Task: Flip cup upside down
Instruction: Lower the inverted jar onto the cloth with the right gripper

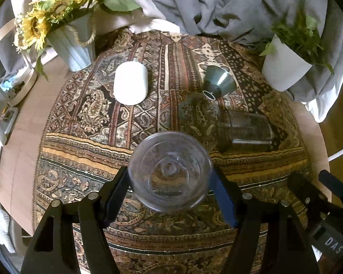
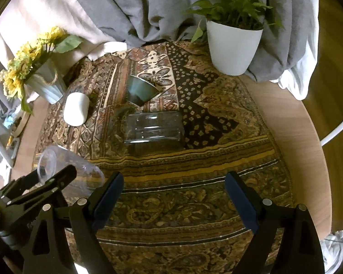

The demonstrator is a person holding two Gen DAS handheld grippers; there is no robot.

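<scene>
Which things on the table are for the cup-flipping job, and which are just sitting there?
For the job:
clear cup
left gripper, holding it

Just sitting there:
white cup
green cup
glass tumbler
sunflower pot
plant pot
right gripper, empty

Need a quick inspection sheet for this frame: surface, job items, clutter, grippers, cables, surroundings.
Surface: round wooden table under a patterned cloth.
Job's things: clear plastic cup held off the cloth, tipped.
Clutter: white cup and glass tumbler on their sides; dark metal cup tilted; sunflower vase; potted plant.
Grippers: left gripper shut on the cup; right gripper open, nothing between its fingers.
Cables: nothing seen.
Surroundings: grey and white fabric behind the table.
</scene>
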